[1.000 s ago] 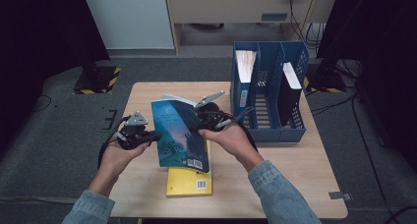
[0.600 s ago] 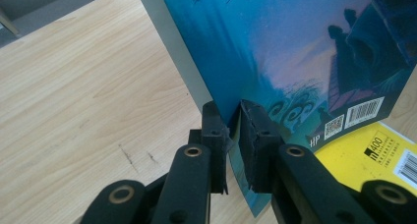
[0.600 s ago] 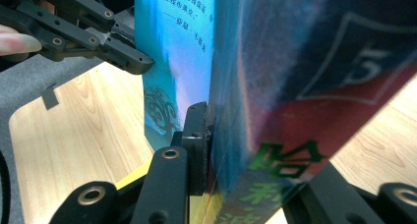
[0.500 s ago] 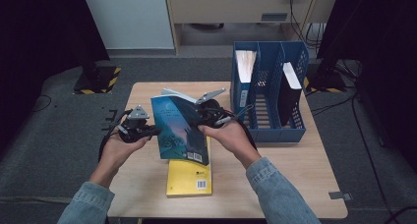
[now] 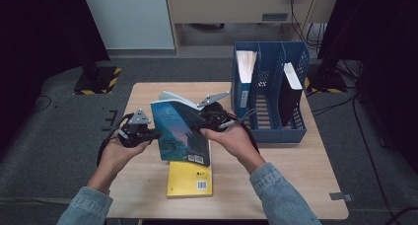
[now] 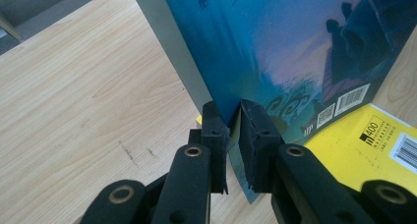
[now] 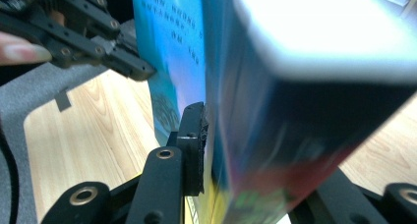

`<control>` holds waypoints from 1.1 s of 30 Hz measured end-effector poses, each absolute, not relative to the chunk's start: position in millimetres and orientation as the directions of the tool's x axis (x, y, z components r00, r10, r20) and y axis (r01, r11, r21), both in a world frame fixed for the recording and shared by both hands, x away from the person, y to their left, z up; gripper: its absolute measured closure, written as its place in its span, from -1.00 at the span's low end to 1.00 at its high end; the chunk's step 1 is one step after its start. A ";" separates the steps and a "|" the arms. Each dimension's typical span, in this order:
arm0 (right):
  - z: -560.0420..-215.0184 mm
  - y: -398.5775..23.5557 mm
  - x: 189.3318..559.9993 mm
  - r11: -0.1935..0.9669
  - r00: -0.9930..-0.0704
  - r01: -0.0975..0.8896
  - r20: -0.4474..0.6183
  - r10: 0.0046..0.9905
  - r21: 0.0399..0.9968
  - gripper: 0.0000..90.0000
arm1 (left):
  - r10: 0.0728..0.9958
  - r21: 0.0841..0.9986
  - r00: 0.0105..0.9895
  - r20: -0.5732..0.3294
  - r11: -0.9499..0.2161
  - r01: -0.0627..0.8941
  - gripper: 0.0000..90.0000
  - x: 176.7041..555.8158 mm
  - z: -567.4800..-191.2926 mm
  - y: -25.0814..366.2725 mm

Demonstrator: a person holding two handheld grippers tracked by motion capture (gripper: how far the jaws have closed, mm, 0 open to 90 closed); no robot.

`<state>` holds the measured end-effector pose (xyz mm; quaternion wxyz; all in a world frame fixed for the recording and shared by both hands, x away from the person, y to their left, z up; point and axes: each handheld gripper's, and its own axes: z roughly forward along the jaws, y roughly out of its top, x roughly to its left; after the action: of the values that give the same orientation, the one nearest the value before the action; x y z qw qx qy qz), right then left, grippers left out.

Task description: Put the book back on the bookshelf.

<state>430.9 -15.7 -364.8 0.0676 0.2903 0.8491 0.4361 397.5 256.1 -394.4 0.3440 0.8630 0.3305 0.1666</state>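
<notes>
I keep blue book [image 5: 181, 132] lifted at frame centre, above yellow book [image 5: 190, 179]. Left gripper [image 6: 235, 123] pinches cover edge; right gripper [image 5: 213, 117] clamps whole spine, for carrying toward blue file rack [image 5: 268, 131], right.

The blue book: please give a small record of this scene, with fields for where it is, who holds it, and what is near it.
held thing: blue book, lifted above the table, tilted
left hand-held gripper: shut on the cover's edge
right hand-held gripper: shut on the book's thick side
below: yellow book, flat on the table
right of it: blue file rack with books standing in it
</notes>
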 end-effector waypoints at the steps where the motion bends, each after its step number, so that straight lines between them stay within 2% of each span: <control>1: -359.5 -17.0 430.8 0.452 -0.826 0.428 0.135 0.548 0.783 0.53 | 0.685 0.706 0.726 0.063 -0.545 0.452 0.80 396.3 -394.5 255.4; 6: -347.6 -16.4 430.0 0.463 -0.832 0.413 0.117 0.543 0.784 0.52 | 0.685 0.710 0.725 0.068 -0.544 0.447 0.80 394.9 -394.9 254.2; 8: -343.7 -16.0 430.5 0.461 -0.834 0.403 0.109 0.541 0.791 0.59 | 0.685 0.711 0.725 0.074 -0.546 0.443 0.80 394.7 -395.0 254.2; 20: -341.3 -14.8 428.7 0.479 -0.834 0.371 0.058 0.549 0.796 0.60 | 0.698 0.714 0.709 0.096 -0.545 0.440 0.80 407.7 -394.3 249.6; 33: -342.1 -15.4 424.2 0.485 -0.863 0.371 0.100 0.496 0.792 0.50 | 0.699 0.719 0.711 0.077 -0.533 0.446 0.79 402.4 -395.9 252.9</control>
<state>424.2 -15.4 -342.1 0.0712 0.2523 0.8587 0.4403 402.4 252.9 -395.9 0.3490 0.8564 0.3344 0.1813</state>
